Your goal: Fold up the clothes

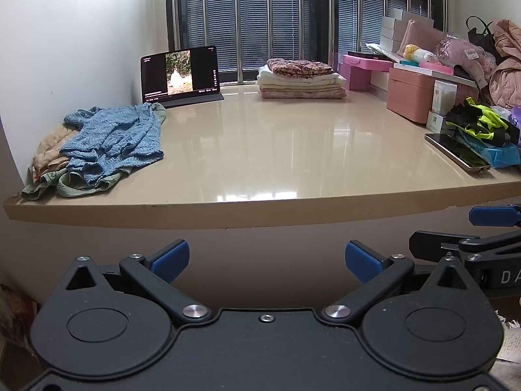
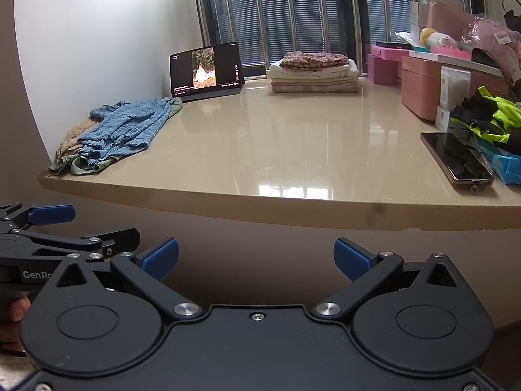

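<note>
1. Left wrist view: a crumpled blue knit garment [image 1: 114, 137] lies on a heap of unfolded clothes [image 1: 49, 163] at the left end of the glossy beige counter [image 1: 260, 150], by the wall.
2. A folded stack [image 1: 301, 79] sits at the back by the barred window [image 1: 293, 16], right of a lit tablet [image 1: 180, 75].
3. The left gripper [image 1: 267, 259] is below the counter edge, jaws spread wide, holding and touching nothing.
4. The right gripper [image 2: 255, 257] is likewise wide open and empty, well apart from the clothes.
5. A phone [image 2: 456, 158] lies at the right, beside neon-yellow and black fabric [image 2: 488, 119] and pink boxes [image 2: 420, 86].
6. In the right wrist view, the neighbouring gripper reads "GenRo", cut off; in the left wrist view, "DA" shows.
</note>
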`<state>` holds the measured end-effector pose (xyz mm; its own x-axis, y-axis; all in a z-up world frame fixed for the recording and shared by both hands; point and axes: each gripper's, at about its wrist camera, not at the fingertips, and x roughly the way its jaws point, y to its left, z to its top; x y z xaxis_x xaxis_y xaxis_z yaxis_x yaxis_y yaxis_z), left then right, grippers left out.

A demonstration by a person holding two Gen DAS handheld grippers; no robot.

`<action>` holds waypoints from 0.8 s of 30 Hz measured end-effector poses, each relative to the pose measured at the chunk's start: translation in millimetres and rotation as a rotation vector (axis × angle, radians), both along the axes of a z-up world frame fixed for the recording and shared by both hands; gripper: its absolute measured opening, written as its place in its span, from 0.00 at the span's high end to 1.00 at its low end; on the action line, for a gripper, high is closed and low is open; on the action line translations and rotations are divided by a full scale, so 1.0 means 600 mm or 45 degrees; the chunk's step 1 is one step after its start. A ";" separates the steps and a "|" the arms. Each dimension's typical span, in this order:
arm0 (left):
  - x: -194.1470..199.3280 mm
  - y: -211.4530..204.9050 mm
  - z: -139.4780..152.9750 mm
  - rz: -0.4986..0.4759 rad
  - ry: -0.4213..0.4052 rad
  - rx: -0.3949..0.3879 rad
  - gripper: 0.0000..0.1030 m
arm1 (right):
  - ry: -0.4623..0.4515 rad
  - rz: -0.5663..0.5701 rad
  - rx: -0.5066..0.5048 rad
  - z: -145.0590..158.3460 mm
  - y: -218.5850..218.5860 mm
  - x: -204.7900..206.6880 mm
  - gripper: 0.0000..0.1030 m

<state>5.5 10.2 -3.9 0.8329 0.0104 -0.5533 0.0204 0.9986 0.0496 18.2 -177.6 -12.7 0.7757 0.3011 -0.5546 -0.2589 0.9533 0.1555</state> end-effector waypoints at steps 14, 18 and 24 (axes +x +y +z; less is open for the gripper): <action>0.004 0.008 -0.002 -0.007 0.015 -0.019 0.00 | 0.006 0.003 0.000 -0.001 0.000 0.000 0.00; 0.004 0.008 -0.002 -0.009 0.019 -0.023 0.00 | 0.008 0.004 0.000 -0.001 -0.003 0.001 0.00; 0.004 0.008 -0.004 -0.008 0.023 -0.022 0.00 | 0.013 0.005 -0.002 -0.001 -0.002 0.003 0.00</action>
<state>7.8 14.7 -6.1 0.8227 -0.0045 -0.5685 0.0277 0.9991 0.0321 19.8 -178.8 -13.5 0.7690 0.3030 -0.5629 -0.2609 0.9526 0.1563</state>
